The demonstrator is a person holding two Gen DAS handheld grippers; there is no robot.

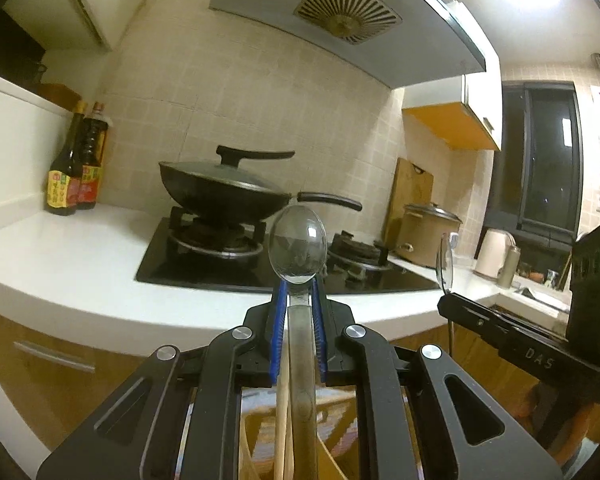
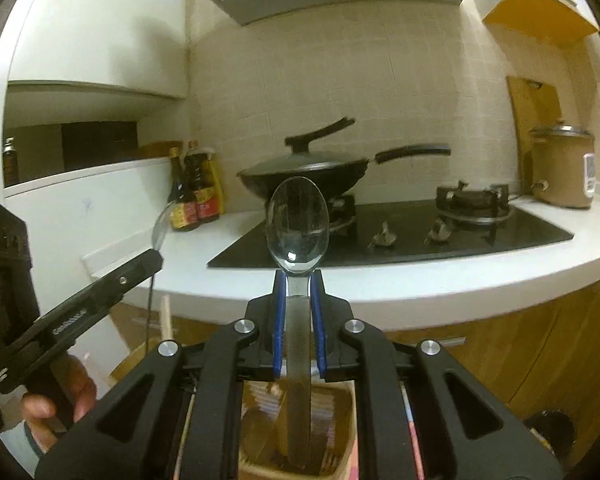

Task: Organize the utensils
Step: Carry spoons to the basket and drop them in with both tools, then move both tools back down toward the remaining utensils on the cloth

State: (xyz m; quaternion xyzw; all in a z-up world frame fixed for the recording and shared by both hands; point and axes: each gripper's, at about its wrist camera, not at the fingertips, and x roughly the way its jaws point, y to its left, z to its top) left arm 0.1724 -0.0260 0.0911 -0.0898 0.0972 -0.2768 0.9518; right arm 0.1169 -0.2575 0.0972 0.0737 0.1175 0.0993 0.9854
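Observation:
In the left wrist view my left gripper (image 1: pixel 298 292) is shut on the neck of a metal spoon (image 1: pixel 298 246), bowl up, its handle running down between the blue pads (image 1: pixel 278 320). Beneath it sits a wooden utensil holder (image 1: pixel 336 404) with a pale chopstick (image 1: pixel 282 420) standing in it. My right gripper (image 2: pixel 298 280) is shut on a second metal spoon (image 2: pixel 298 226), also bowl up, and that handle reaches down into the wooden holder (image 2: pixel 350 428). Each view shows the other gripper to the side: the right one (image 1: pixel 446 300) and the left one (image 2: pixel 154 258), held by a hand (image 2: pixel 56 400).
A white counter (image 1: pixel 72 264) carries a black gas hob (image 1: pixel 228 276) with a lidded wok (image 1: pixel 224 188). Sauce bottles (image 1: pixel 76 168) stand at the back left. A cutting board (image 1: pixel 412 188), a slow cooker (image 1: pixel 430 232) and a kettle (image 1: pixel 494 252) are to the right. Wooden cabinet fronts (image 2: pixel 500 344) lie below.

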